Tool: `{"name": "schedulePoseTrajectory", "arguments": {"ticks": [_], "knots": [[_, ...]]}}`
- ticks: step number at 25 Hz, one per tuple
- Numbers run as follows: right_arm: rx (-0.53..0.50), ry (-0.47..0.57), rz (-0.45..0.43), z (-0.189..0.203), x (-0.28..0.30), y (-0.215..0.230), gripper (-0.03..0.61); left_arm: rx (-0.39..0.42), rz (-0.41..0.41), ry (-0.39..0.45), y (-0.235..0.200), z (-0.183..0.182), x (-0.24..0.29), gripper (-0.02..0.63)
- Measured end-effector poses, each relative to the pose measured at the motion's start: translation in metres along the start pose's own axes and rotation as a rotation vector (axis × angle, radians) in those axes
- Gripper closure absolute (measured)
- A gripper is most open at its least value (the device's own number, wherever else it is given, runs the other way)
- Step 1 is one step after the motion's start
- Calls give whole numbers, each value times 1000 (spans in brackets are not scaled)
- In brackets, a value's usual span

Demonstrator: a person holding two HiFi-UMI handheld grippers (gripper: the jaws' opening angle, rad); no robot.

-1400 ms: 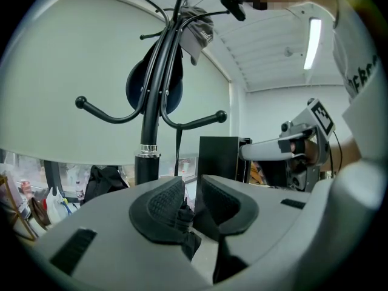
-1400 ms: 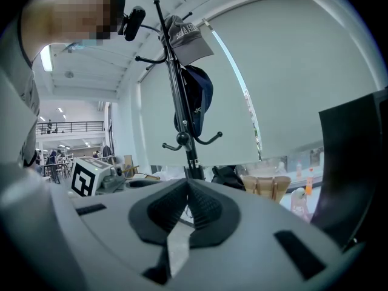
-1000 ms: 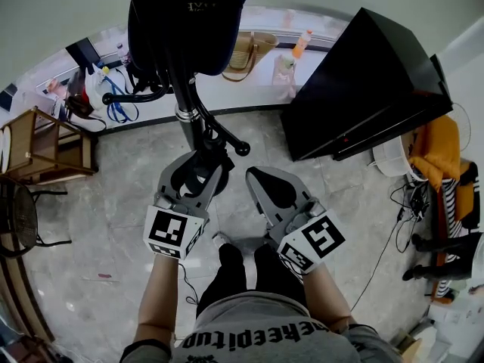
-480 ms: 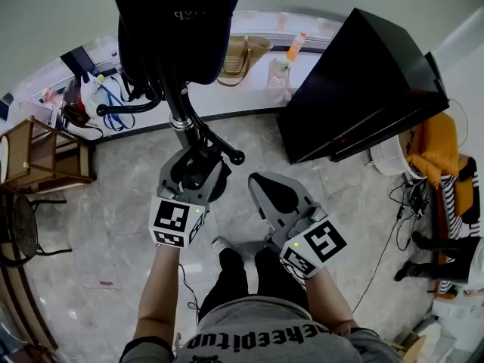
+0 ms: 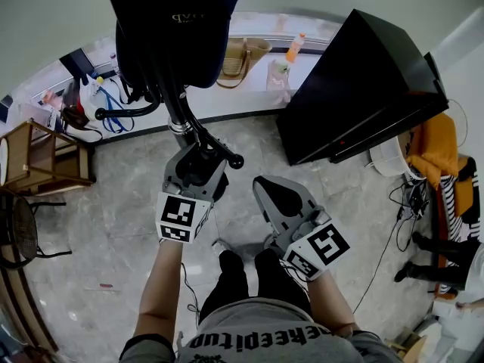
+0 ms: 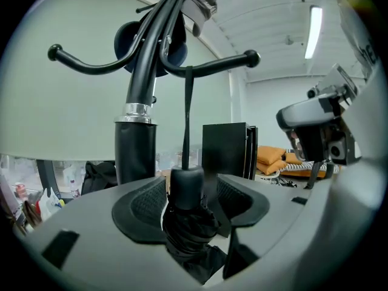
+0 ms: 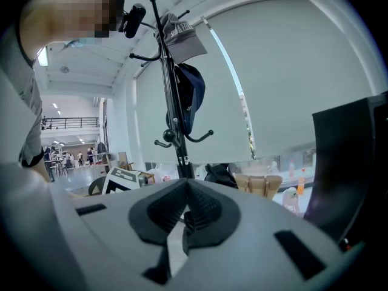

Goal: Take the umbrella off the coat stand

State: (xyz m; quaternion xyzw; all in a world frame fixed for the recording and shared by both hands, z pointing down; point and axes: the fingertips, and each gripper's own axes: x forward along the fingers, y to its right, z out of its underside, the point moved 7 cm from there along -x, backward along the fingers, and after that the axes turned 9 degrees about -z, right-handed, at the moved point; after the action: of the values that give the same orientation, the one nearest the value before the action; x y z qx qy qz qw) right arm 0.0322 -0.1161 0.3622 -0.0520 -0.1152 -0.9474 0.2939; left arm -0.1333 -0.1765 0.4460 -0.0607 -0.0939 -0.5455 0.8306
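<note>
A black folded umbrella (image 6: 185,218) hangs by its thin strap (image 6: 188,111) from a hook arm (image 6: 225,62) of the black coat stand (image 6: 140,71). My left gripper (image 6: 191,194) is open around the umbrella's handle. Its jaws have just been opening, and a gap shows beside the right pad (image 6: 237,197). In the head view the left gripper (image 5: 198,162) reaches up to the stand's pole (image 5: 178,110). My right gripper (image 5: 277,192) is off to the right, away from the stand. In the right gripper view its jaws (image 7: 186,190) are shut with nothing between them.
A grey cap (image 7: 182,34) and a navy cap (image 7: 191,93) hang higher on the stand. A big black cabinet (image 5: 363,89) stands at the right. A tan bag (image 5: 243,53) and an orange bottle (image 5: 296,45) are by the wall, and a wooden chair (image 5: 44,154) is at the left.
The left gripper's jaws have spread wider around the umbrella, and the gripper has edged toward the stand. The right gripper has hardly moved.
</note>
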Motion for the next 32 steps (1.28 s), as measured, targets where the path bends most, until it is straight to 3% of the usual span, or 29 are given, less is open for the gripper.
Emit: {"name": "schedulePoseTrajectory", "arguments": {"ticks": [21,32], "knots": [[5,-8,33,0,-6,13,566,69,3,-24,11,-1,32,354],[9,-9,28,0,-8,19,566,-8,-28,-39,7,-11,25,380]]}}
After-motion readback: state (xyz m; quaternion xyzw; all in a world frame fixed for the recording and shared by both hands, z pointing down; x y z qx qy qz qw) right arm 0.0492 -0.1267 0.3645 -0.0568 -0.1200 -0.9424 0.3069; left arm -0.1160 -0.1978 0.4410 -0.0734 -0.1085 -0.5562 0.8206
